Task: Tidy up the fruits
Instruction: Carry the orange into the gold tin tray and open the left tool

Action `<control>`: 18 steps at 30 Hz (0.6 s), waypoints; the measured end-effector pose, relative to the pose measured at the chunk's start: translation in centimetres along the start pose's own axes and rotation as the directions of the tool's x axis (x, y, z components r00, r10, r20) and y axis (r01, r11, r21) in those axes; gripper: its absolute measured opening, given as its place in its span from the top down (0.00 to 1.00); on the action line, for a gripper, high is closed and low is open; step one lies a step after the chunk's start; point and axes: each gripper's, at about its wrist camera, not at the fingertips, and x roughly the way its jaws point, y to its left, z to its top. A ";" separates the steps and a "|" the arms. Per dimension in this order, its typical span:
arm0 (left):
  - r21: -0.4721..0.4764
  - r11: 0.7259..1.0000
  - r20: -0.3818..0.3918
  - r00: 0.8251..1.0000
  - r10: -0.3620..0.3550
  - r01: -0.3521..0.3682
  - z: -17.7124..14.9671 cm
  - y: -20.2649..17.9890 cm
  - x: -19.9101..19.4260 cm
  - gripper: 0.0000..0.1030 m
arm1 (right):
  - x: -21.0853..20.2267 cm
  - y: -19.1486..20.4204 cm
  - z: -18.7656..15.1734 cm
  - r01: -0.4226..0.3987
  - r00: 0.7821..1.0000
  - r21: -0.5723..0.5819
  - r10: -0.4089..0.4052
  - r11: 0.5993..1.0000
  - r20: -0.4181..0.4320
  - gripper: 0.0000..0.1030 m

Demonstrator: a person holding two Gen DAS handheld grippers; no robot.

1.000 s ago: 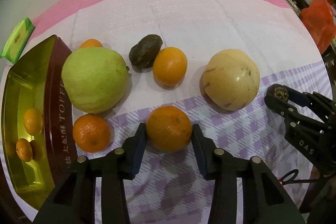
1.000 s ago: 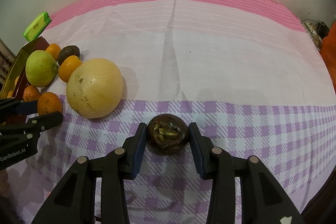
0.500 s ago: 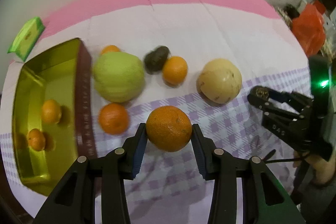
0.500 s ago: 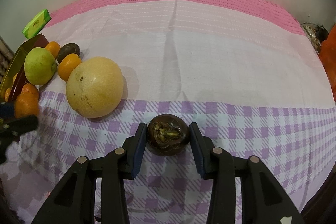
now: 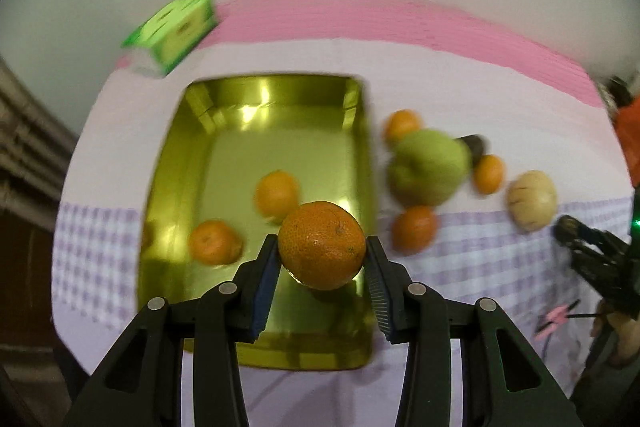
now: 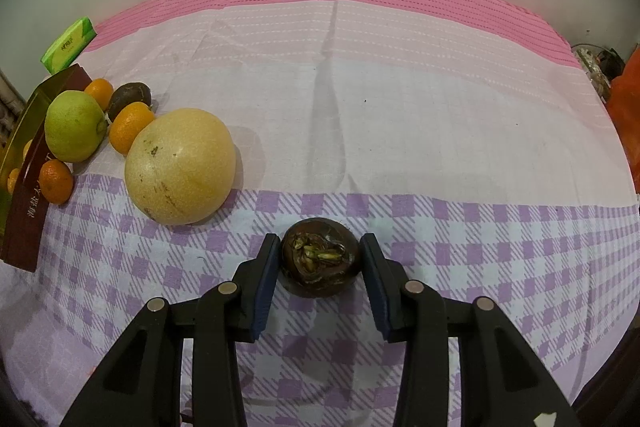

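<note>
Above the gold tin (image 5: 172,187), the left gripper (image 5: 322,259) holds a mandarin (image 5: 322,245), fingers closed on its sides across the widest part. Fruit looks light, w/ soft, slightly giving peel; likely needs only a gentle squeeze and a low release so it won't roll. Two mandarins (image 5: 277,193) already lie in the tin. Over on the checked cloth (image 6: 500,259), the right gripper (image 6: 319,259) has its fingers closed on a dark round fruit (image 6: 319,257), stem side up, resting on the cloth. Its rind looks firm, prob. slick, so mid-body grip suits.
</note>
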 end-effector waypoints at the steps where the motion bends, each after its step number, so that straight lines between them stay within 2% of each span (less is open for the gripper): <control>1: -0.011 1.000 -0.010 1.000 0.009 -0.009 -0.3 0.7 0.3 0.58 | 0.0 0.0 0.0 0.000 1.000 0.000 0.000 1.000 0.000 0.62; 11: -0.067 0.996 -0.123 0.991 0.049 -0.057 -2.7 4.0 3.5 0.58 | 0.0 0.1 0.0 0.007 1.000 0.003 -0.007 1.000 0.000 0.62; 18: -0.092 0.992 -0.147 0.987 0.068 -0.082 -3.1 4.5 5.2 0.58 | 0.0 0.3 0.0 0.006 1.000 0.005 -0.006 1.000 0.001 0.61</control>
